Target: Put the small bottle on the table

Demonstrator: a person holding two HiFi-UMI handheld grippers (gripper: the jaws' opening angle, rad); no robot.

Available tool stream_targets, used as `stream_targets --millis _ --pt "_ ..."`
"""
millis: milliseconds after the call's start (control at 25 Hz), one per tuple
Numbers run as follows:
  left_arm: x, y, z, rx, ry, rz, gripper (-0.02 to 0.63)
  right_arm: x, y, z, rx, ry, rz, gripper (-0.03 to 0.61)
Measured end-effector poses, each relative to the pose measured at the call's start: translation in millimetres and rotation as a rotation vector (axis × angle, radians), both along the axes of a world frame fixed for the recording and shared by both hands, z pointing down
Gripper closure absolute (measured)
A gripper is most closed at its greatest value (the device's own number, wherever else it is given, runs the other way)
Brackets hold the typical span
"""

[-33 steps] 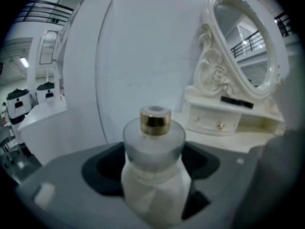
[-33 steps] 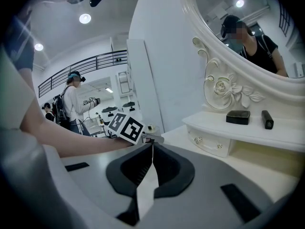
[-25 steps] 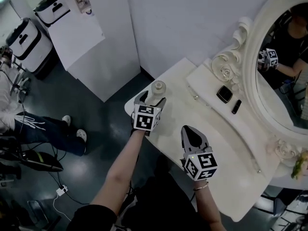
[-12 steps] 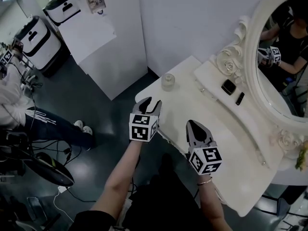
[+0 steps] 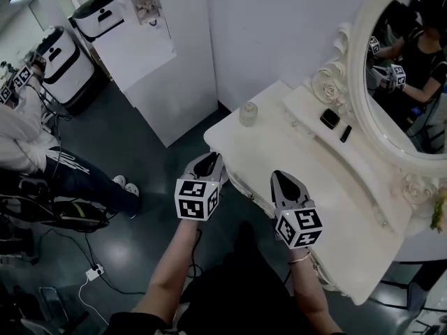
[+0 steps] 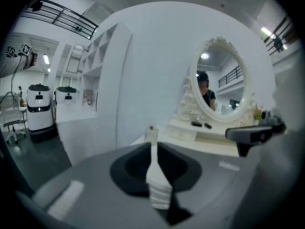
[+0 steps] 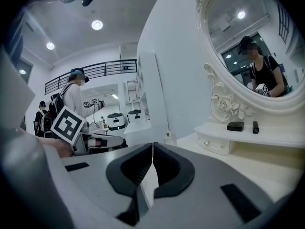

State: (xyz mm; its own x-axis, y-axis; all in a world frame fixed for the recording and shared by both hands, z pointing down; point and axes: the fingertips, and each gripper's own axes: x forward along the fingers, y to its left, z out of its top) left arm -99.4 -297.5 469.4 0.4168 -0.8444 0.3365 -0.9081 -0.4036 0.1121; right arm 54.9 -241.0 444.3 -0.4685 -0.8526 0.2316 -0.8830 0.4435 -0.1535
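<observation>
The small clear bottle (image 5: pixel 248 113) stands upright on the far left corner of the white dressing table (image 5: pixel 279 152), free of both grippers. My left gripper (image 5: pixel 209 160) hangs at the table's near left edge, well short of the bottle. Its jaws are closing, nearly together, with nothing between them. In the left gripper view the bottle (image 6: pixel 151 133) shows just past the jaw tips (image 6: pixel 153 144). My right gripper (image 5: pixel 283 180) is shut and empty over the table's front edge. The bottle (image 7: pixel 169 138) appears small and far off in the right gripper view, beyond that gripper (image 7: pixel 152 149).
An oval mirror (image 5: pixel 405 68) with an ornate white frame rises behind a raised shelf (image 5: pixel 307 110). A black case (image 5: pixel 330 119) and a small black stick (image 5: pixel 346 133) lie on it. A person in white (image 5: pixel 28 145) and white machines (image 5: pixel 59 54) are on the dark floor at left.
My left gripper has let go of the bottle, drawn back to the table's near edge, and its jaws have come together. The bottle stays on the table corner.
</observation>
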Motion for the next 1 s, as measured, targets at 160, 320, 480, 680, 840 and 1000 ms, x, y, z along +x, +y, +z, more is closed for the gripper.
stream_targets --millis 160,320,480,680,840,1000 --pt "-9.7 20.5 -6.7 0.01 0.01 -0.013 0.586 -2.2 9.4 -3.0 0.008 0.006 -0.004 0.574" --pt "-18.5 36.9 -11.5 0.023 0.015 -0.023 0.606 -4.5 17.6 -5.2 0.017 0.008 -0.007 0.574" --pt "-26.0 53.0 -16.4 0.035 0.017 -0.03 0.606 -9.5 25.0 -7.2 0.027 0.012 -0.01 0.574" --pt "-30.8 69.3 -20.3 0.042 0.026 -0.033 0.606 -14.8 32.6 -11.4 0.039 0.007 -0.022 0.574" --pt "-33.8 77.0 -22.8 0.05 0.029 -0.038 0.606 -18.4 37.9 -13.4 0.048 0.012 -0.03 0.574" --pt "-37.0 82.5 -28.1 0.061 0.033 -0.043 0.606 -21.7 42.2 -17.4 0.06 0.017 -0.034 0.575"
